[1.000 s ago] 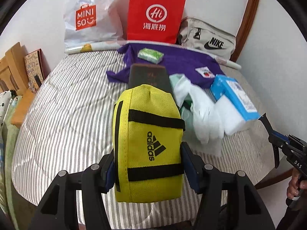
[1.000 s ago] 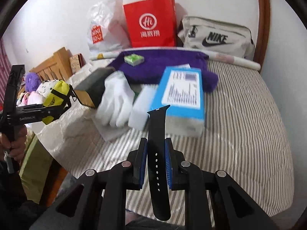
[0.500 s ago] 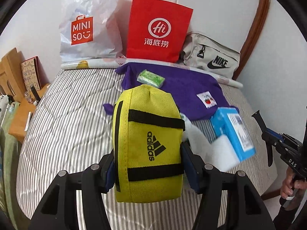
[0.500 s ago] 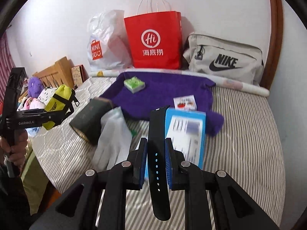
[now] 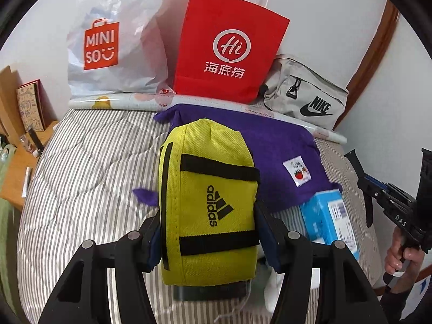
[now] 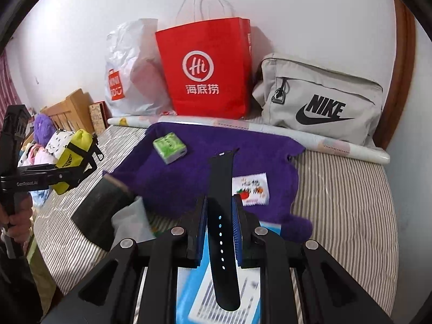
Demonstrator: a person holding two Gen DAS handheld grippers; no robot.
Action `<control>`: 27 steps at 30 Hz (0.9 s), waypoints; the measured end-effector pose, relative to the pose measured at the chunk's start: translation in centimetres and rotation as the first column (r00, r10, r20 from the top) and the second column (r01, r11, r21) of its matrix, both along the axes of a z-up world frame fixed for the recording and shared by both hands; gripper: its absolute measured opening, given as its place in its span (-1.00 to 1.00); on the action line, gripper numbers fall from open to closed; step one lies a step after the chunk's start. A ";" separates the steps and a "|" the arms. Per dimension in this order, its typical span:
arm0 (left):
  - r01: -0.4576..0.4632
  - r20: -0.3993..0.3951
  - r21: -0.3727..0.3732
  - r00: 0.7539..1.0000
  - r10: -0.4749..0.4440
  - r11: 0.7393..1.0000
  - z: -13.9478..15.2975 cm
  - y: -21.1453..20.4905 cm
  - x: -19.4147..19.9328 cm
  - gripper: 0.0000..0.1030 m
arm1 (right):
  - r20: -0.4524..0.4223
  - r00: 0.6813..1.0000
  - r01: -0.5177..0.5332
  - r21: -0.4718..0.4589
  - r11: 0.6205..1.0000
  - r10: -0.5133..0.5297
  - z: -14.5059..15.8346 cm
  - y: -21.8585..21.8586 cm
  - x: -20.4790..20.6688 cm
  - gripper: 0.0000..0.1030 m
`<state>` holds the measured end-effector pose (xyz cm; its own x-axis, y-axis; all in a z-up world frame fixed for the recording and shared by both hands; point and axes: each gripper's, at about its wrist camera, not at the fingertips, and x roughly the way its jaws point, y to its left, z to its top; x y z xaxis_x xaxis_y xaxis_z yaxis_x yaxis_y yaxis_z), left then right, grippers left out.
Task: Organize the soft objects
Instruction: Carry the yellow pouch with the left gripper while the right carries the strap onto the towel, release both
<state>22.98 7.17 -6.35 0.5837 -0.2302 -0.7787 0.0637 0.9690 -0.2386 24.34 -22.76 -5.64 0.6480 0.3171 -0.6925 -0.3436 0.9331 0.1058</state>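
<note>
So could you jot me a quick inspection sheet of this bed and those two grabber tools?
Surface: striped quilted bed, purple cloth spread on it.
Job's things: yellow fabric Adidas pouch; black rubber watch strap.
Clutter: blue box, green tissue pack, red paper bag, grey Nike bag.
Grippers: left gripper clamps the pouch; right gripper clamps the strap.
Cables: nothing seen.
Surroundings: white wall.

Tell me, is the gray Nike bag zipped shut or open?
Shut, it seems. The gray Nike bag shows its front zipper line closed, pull at the left end; nothing pokes out.
</note>
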 end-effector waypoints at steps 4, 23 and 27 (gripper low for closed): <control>-0.009 -0.020 -0.010 1.000 0.008 1.000 -0.5 0.0 2.6 0.11 | -0.007 1.000 0.003 -0.006 1.000 -0.003 -0.5 0.1 2.5 -0.65; 0.030 -0.150 -0.066 0.988 -0.040 0.997 -4.9 -1.3 10.5 0.11 | -0.105 0.992 0.060 -0.062 0.996 -0.066 -4.9 -0.3 10.9 -0.65; 0.047 -0.169 -0.058 0.984 -0.056 0.997 -5.7 -1.9 11.3 0.11 | -0.137 0.988 0.063 -0.075 0.995 -0.073 -6.0 -0.5 11.8 -0.65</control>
